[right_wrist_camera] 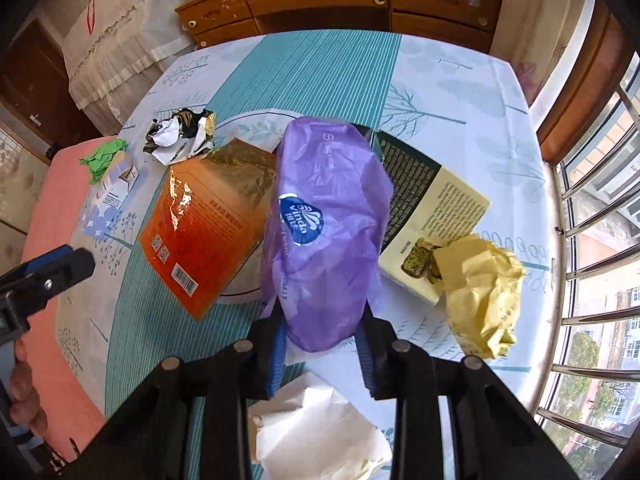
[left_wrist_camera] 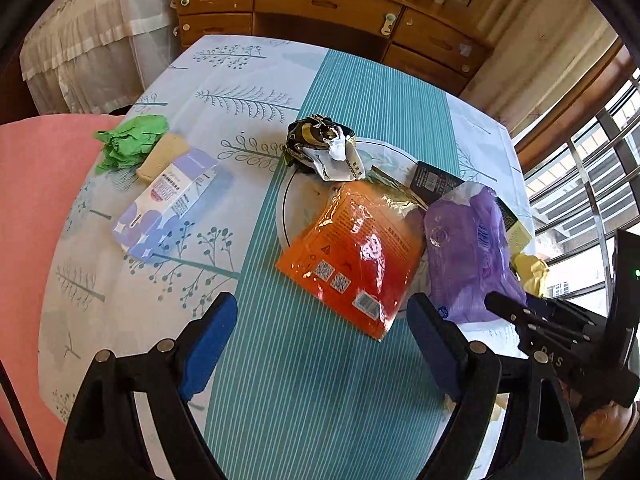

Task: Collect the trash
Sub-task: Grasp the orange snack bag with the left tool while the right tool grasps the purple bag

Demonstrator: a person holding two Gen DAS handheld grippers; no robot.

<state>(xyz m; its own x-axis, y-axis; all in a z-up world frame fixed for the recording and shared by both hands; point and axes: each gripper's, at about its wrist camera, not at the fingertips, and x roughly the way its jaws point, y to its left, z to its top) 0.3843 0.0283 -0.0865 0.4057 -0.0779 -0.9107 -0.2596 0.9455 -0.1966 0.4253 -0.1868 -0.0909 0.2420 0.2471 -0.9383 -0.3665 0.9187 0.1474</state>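
My right gripper (right_wrist_camera: 322, 320) is shut on the near end of a purple plastic tissue wrapper (right_wrist_camera: 324, 208), which lies across a white plate (left_wrist_camera: 288, 204). Beside the wrapper on its left, an orange foil packet (left_wrist_camera: 356, 256) rests half on the plate. My left gripper (left_wrist_camera: 320, 304) is open just above the teal stripe of the tablecloth, nothing between its blue pads, close to the packet's near corner. A crumpled black and gold wrapper (left_wrist_camera: 320, 148) sits on the plate's far side. Crumpled yellow paper (right_wrist_camera: 480, 292) lies at the right and white tissue (right_wrist_camera: 316, 432) under my right gripper.
A lilac and white carton (left_wrist_camera: 172, 204), a beige block (left_wrist_camera: 164, 156) and crumpled green paper (left_wrist_camera: 132, 140) lie at the table's left. A dark and cream leaflet (right_wrist_camera: 424, 200) lies under the purple wrapper. A wooden dresser (left_wrist_camera: 328, 4) stands behind the table, a pink surface (left_wrist_camera: 36, 200) left, window bars right.
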